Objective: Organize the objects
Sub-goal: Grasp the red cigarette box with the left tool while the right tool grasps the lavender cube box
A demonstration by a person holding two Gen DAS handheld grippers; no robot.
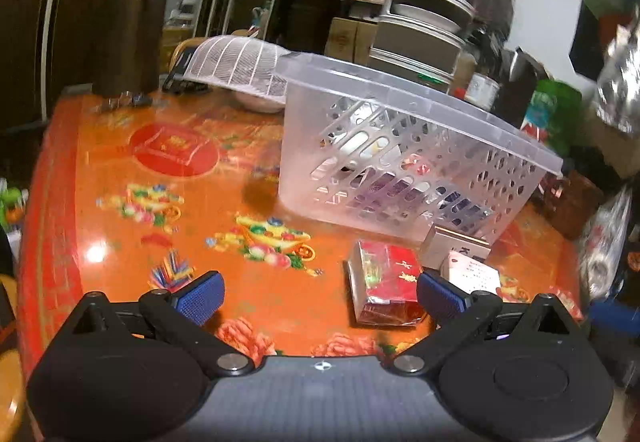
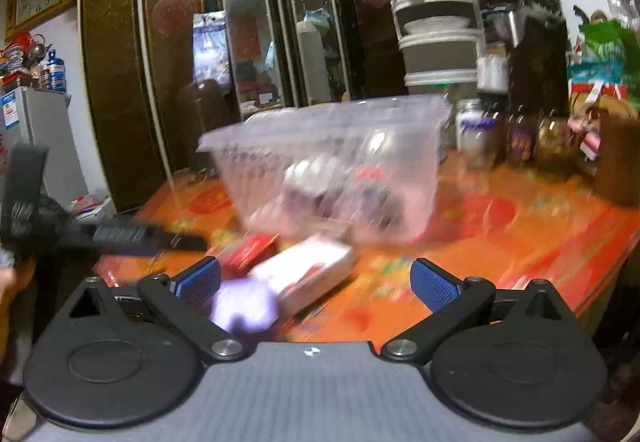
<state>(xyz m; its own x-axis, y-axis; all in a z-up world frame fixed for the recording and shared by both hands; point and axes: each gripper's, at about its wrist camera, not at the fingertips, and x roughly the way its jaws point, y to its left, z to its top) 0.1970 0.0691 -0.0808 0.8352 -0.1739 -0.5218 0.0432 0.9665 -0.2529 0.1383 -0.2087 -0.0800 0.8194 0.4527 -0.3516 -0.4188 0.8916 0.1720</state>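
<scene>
- My left gripper (image 1: 320, 292) is spread wide and holds nothing. My right gripper (image 2: 316, 284) is spread wide too, and empty.
- The shiny red foil-wrapped box (image 1: 384, 282) lies flat on the orange patterned table (image 1: 180, 209), near its front edge, just in front of the basket. A white box with red print (image 1: 472, 274) lies beside it.
- I think the red box is light and stiff, but its wrap looks slippery. I would pinch its two long sides.
- The clear plastic basket with holes (image 1: 400, 145) already has things inside: something white and something purple. I cannot tell what they are.
</scene>
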